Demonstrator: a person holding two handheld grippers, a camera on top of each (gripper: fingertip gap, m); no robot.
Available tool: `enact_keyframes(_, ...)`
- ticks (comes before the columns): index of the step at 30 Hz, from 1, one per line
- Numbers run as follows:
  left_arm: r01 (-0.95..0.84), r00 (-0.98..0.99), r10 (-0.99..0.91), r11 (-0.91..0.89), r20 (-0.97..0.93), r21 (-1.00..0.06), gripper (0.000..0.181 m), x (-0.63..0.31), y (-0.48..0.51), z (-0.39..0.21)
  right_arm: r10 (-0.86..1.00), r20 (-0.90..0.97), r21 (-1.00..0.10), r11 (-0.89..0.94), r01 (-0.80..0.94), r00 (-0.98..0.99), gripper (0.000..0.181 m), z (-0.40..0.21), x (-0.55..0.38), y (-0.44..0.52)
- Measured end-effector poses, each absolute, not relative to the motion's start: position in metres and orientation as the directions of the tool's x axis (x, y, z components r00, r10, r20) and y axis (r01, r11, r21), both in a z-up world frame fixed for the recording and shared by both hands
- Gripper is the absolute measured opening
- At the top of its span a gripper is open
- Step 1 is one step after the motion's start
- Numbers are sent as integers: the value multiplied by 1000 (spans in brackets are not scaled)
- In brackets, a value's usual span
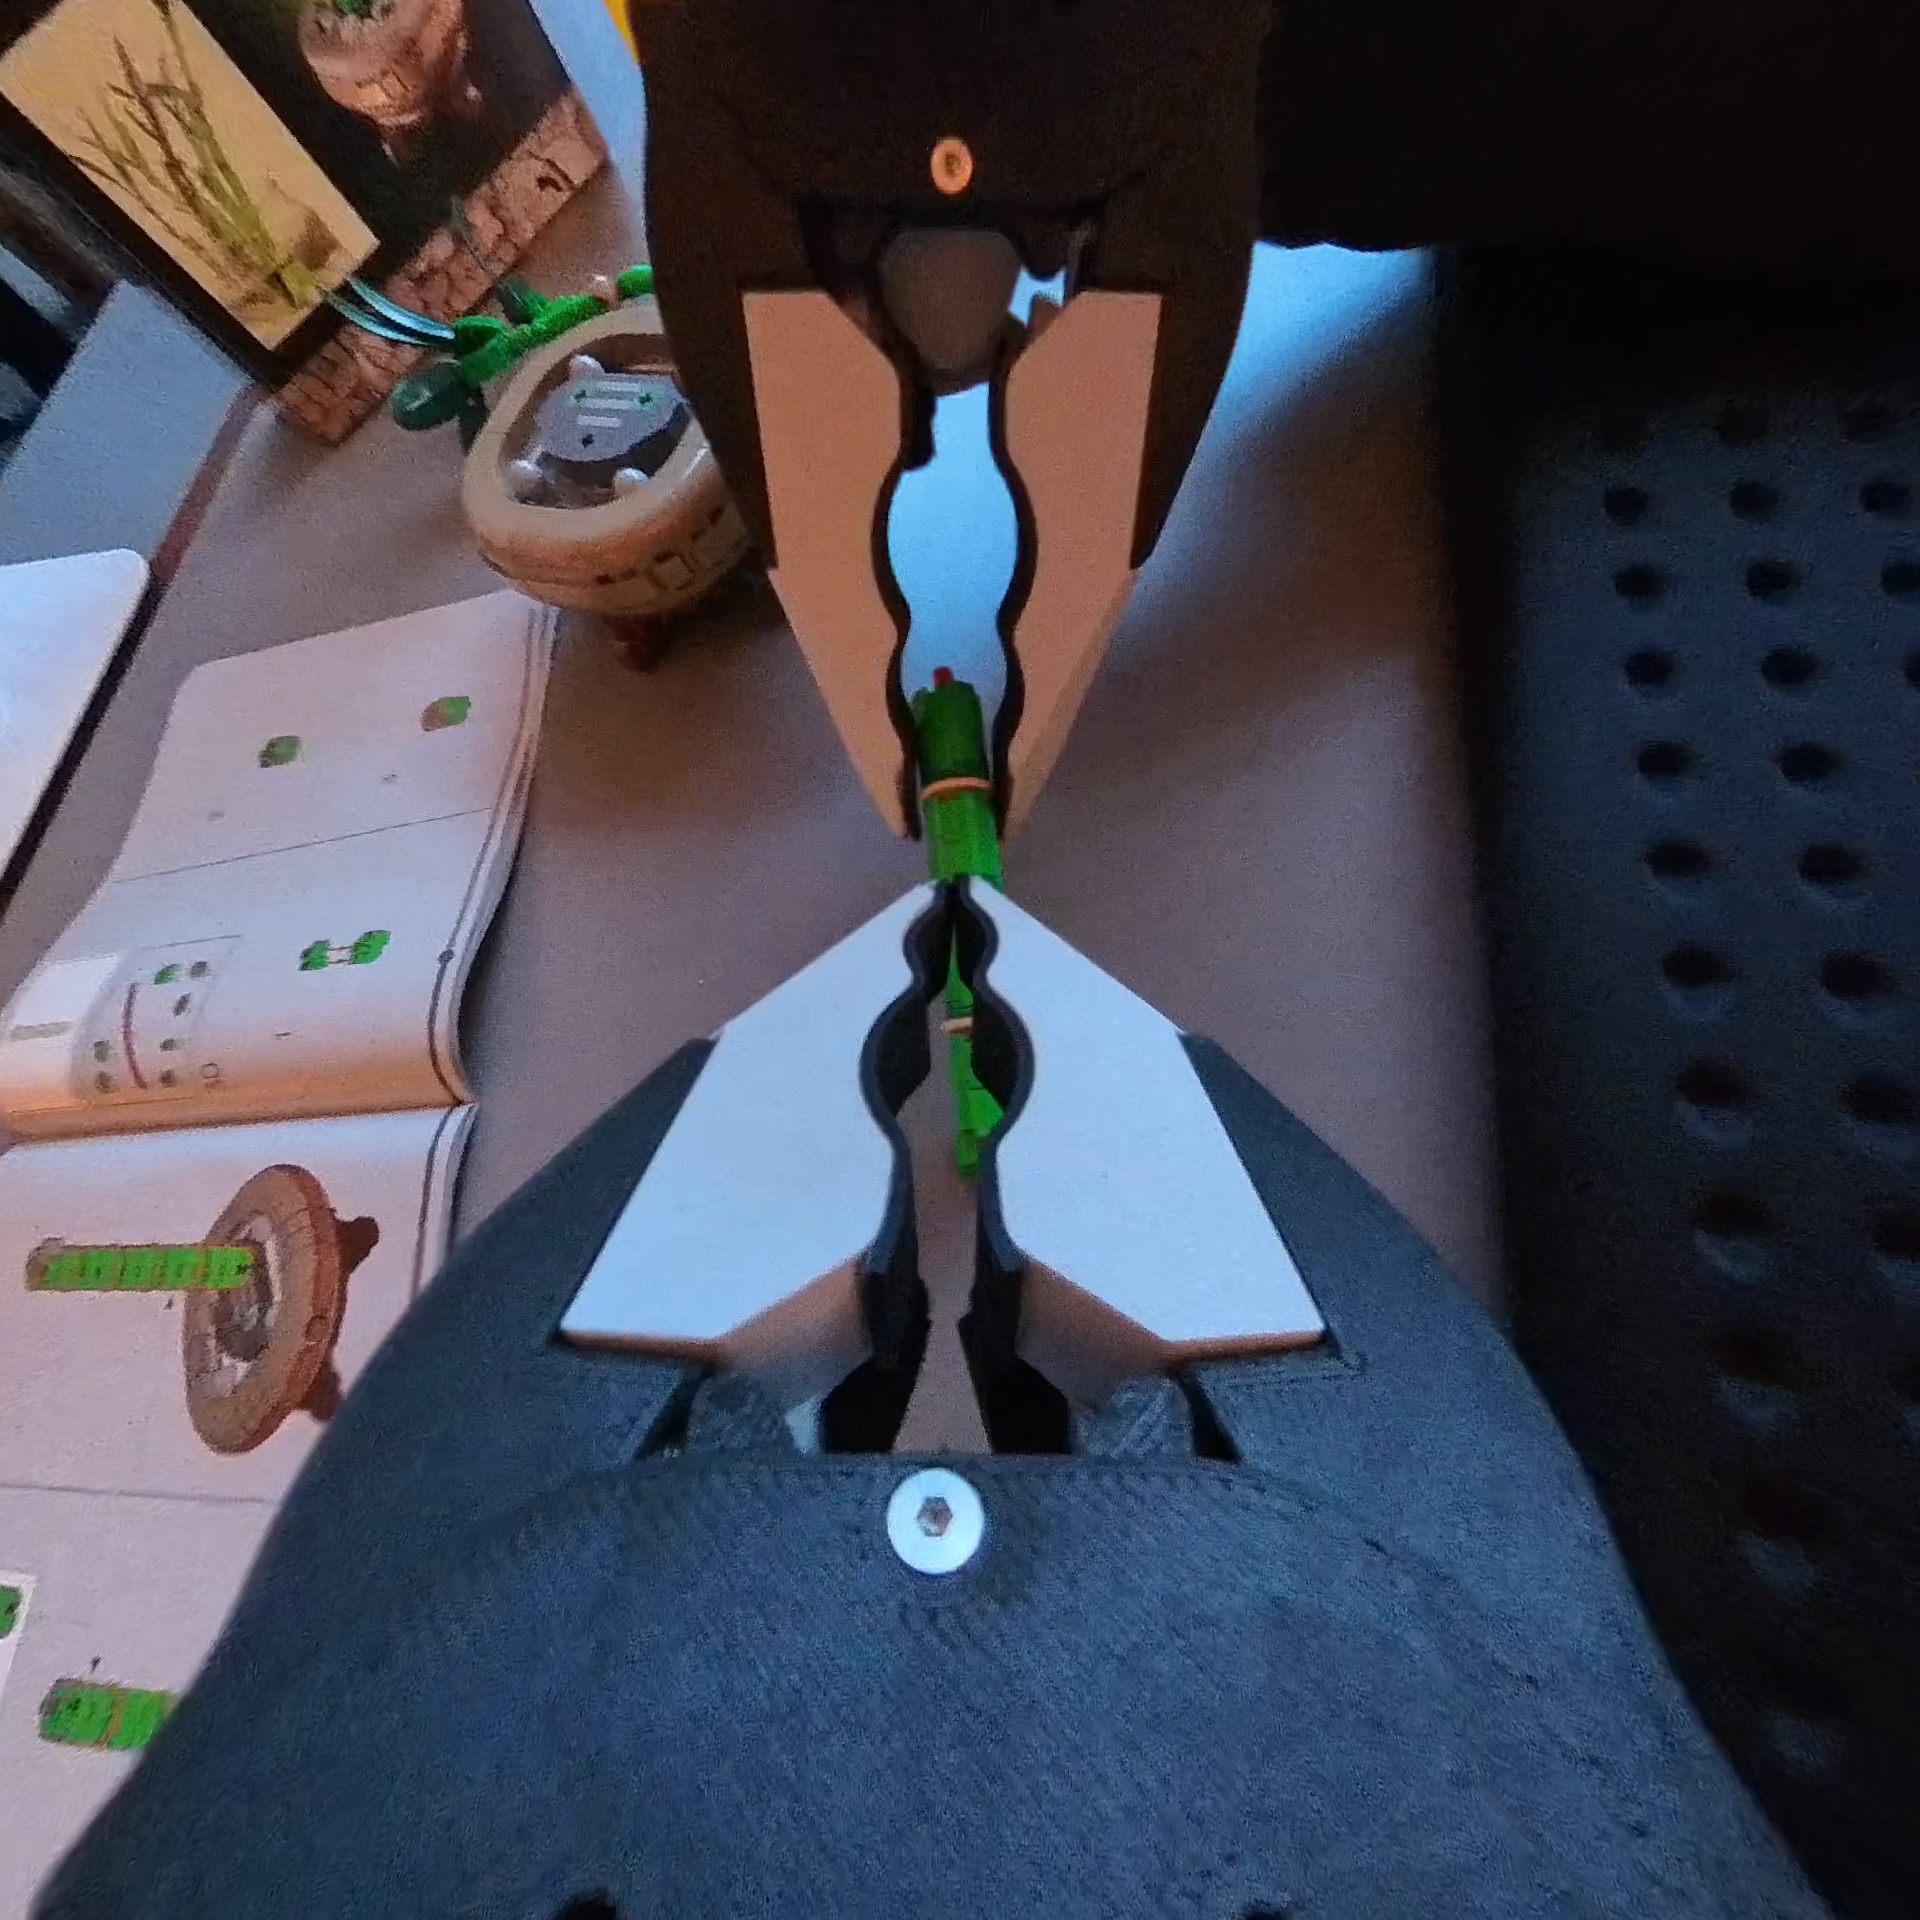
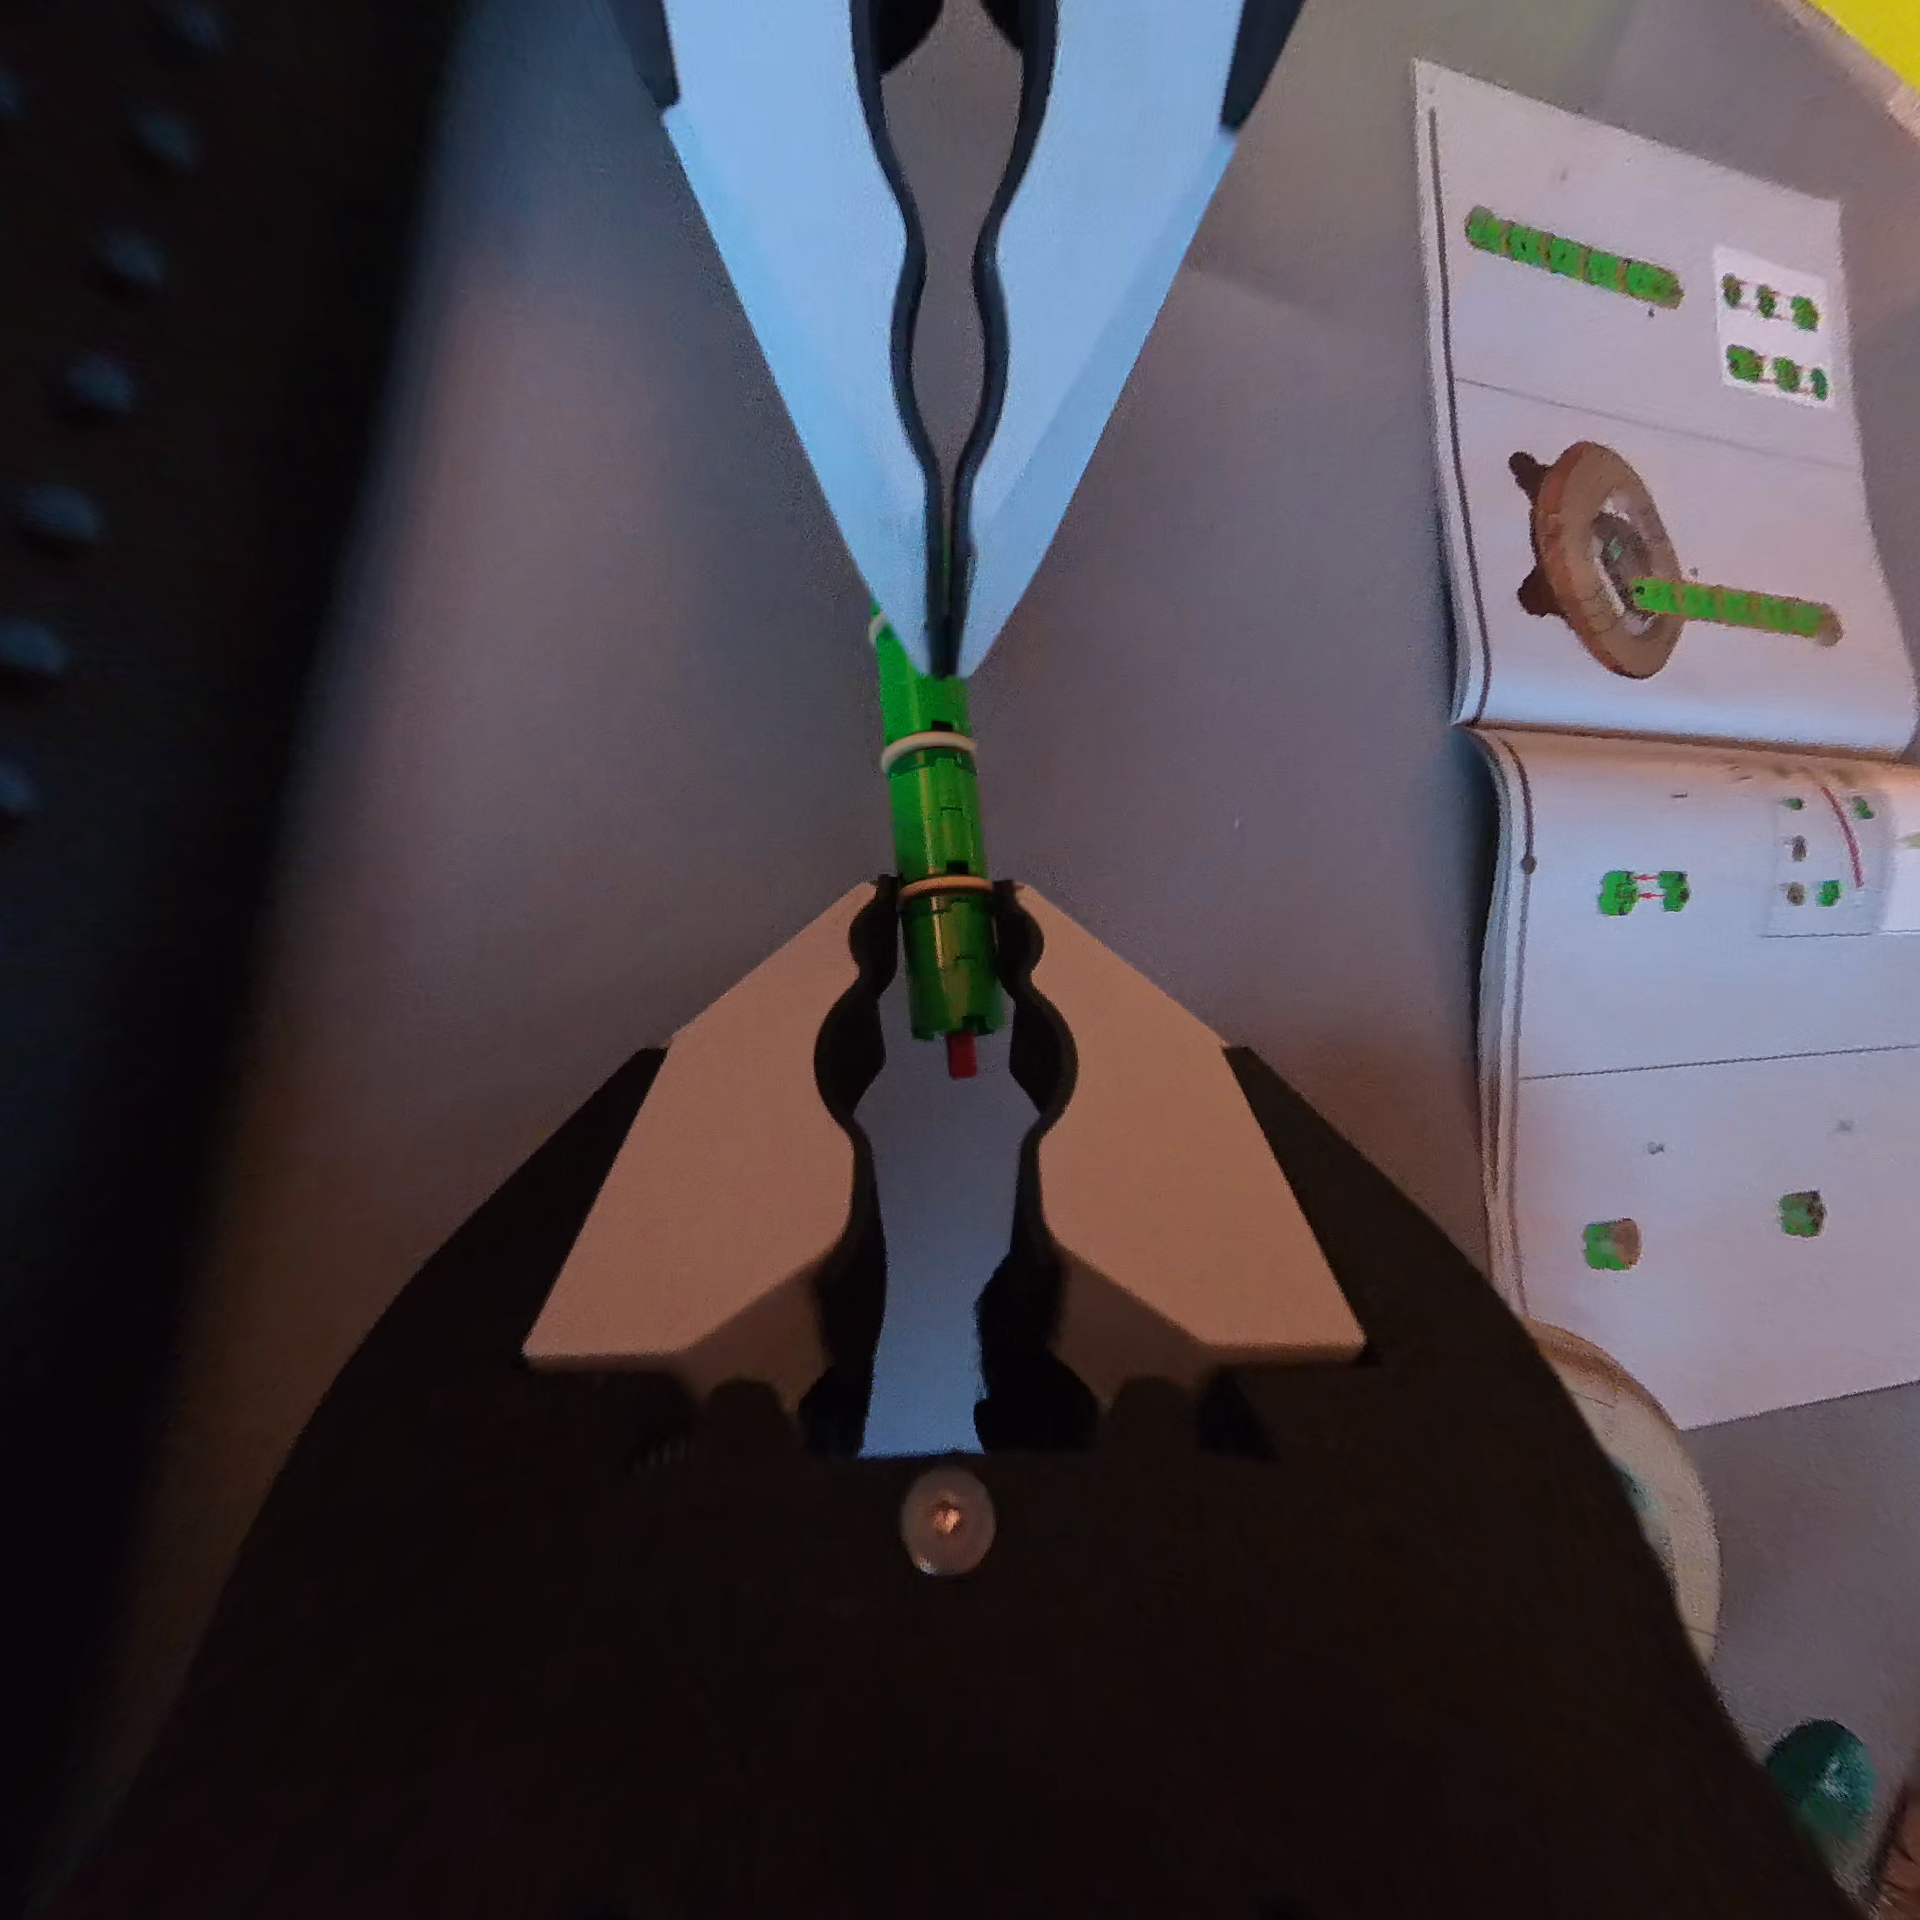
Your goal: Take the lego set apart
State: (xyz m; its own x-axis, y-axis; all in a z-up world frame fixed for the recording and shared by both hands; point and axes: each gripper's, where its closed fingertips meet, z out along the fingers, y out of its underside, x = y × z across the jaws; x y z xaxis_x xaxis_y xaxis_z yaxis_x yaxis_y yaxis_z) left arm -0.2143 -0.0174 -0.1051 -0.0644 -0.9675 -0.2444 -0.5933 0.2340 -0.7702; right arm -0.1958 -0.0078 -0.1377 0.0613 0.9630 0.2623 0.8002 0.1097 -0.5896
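A green lego stem (image 1: 948,743) with thin pale rings and a red pin at one end is held in the air between both grippers. My left gripper (image 1: 951,899) is shut on one end of it. My right gripper (image 1: 956,831) faces it tip to tip and is shut on the end with the red pin. In the right wrist view, the stem (image 2: 925,810) spans the short gap between my right gripper (image 2: 943,896) and my left gripper (image 2: 945,665). A tan lego pot (image 1: 603,488) stands on the grey table, with more green stems (image 1: 499,343) lying behind it.
An open instruction booklet (image 1: 312,831) lies at the left of the table, and shows at the right in the right wrist view (image 2: 1662,727). The set's box (image 1: 291,187) stands at the far left. A dark perforated surface (image 1: 1714,831) borders the table's right side. The left gripper's tips are roughly 4 cm from the right gripper's. My right gripper's tips are some 12 cm from the tan lego pot (image 1: 603,488).
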Motion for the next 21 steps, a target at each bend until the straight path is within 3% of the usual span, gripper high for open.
enact_keyframes(2, -572, -1, -960, 232, -282, -787, 0, -216, -8, -98, 964, 252, -620, 97, 779, 80, 17, -132, -198, -6)
enact_keyframes(5, -501, 133, -960, 151, -247, -852, 31, -220, 11, -79, 941, 307, -668, 109, 736, 139, 16, -113, -198, 4)
enact_keyframes(9, -336, 314, -948, -162, 52, -928, 41, -232, 41, -62, 861, 441, -712, 164, 683, 253, 16, -80, -194, 24)
enact_keyframes(12, -109, 444, -812, -470, 380, -876, 56, -247, 71, -62, 749, 548, -729, 210, 651, 371, 16, -52, -187, 42)
enact_keyframes(13, -10, 417, -760, -553, 500, -833, 68, -250, 77, -61, 720, 563, -741, 222, 634, 406, 16, -43, -186, 46)
enact_keyframes(15, 122, 158, -686, -701, 711, -703, 71, -242, 66, -45, 696, 558, -773, 236, 589, 453, 16, -31, -190, 48)
enact_keyframes(17, 138, -84, -592, -804, 801, -579, 71, -231, 51, -31, 684, 554, -788, 246, 564, 475, 16, -27, -200, 48)
enact_keyframes(19, 86, -194, -547, -836, 814, -542, 63, -218, 34, -26, 696, 541, -800, 253, 545, 472, 15, -28, -214, 45)
enact_keyframes(21, 79, -231, -563, -824, 793, -561, 42, -210, 24, -21, 708, 542, -793, 253, 554, 453, 16, -35, -228, 42)
